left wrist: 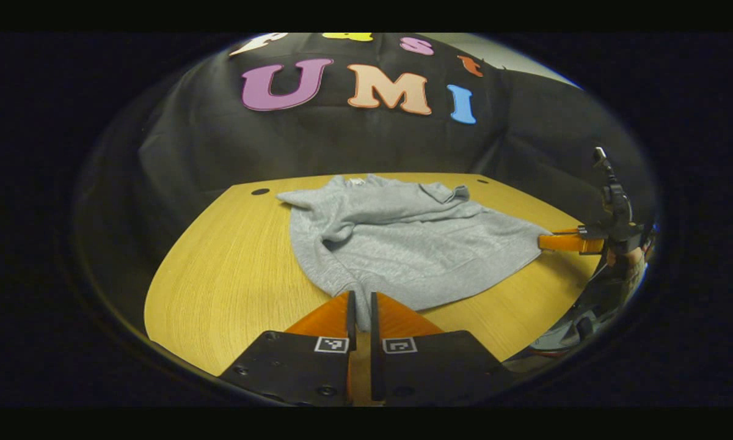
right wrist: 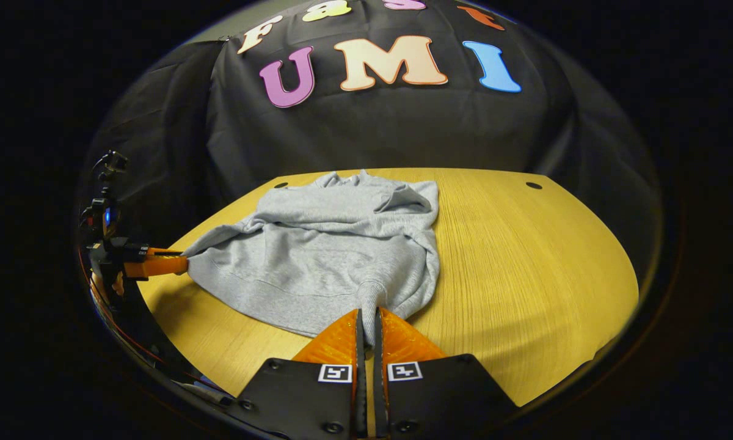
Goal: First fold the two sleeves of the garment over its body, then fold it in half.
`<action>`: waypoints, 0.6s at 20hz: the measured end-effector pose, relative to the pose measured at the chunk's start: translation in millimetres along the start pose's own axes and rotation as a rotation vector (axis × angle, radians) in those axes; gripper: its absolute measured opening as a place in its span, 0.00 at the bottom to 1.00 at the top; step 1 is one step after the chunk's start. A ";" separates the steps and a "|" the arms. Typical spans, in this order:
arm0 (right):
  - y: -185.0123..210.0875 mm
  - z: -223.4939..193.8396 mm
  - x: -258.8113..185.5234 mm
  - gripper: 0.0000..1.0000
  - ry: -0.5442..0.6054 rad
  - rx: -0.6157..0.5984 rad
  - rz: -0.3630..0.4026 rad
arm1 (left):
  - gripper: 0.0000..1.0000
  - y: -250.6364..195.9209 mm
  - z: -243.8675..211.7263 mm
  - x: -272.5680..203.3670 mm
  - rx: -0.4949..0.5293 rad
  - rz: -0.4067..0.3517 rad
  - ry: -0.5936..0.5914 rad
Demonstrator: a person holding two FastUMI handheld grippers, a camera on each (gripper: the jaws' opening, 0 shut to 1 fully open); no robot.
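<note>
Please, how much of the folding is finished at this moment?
Done: both sleeves seem folded over the body of the grey sweatshirt on the wooden table. In hand: the left gripper and right gripper each pinch a hem corner. Left: carry the hem toward the collar to fold it in half.

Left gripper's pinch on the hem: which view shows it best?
The left gripper view: the left gripper sits close at the bottom, fingers shut on the grey sweatshirt hem. The right gripper view shows it small at the far left edge, at the hem corner, the contact hard to judge.
</note>
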State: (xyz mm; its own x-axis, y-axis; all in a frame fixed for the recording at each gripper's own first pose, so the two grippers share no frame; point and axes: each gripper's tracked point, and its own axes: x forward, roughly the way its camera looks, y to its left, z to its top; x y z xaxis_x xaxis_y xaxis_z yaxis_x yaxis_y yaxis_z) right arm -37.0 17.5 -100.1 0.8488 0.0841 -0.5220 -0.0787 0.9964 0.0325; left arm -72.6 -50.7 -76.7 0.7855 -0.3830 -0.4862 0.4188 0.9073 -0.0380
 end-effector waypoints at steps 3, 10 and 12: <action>4.4 22.9 -1.6 0.07 -0.030 -0.004 0.016 | 0.02 0.9 28.7 1.9 0.007 0.001 -0.076; 9.9 98.5 21.4 0.07 -0.103 -0.096 0.031 | 0.00 21.2 114.0 25.1 -0.040 0.002 -0.263; 10.2 111.6 34.2 0.07 -0.101 -0.101 0.037 | 0.00 25.0 120.6 41.2 -0.031 -0.003 -0.255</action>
State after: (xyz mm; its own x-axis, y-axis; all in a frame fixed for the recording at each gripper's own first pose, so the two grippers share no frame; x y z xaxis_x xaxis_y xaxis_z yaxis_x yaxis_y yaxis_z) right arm 49.6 32.0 -22.6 0.8922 0.1268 -0.4334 -0.1590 0.9865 -0.0386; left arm 25.1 -64.8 7.6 0.8756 -0.4133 -0.2499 0.4101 0.9096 -0.0675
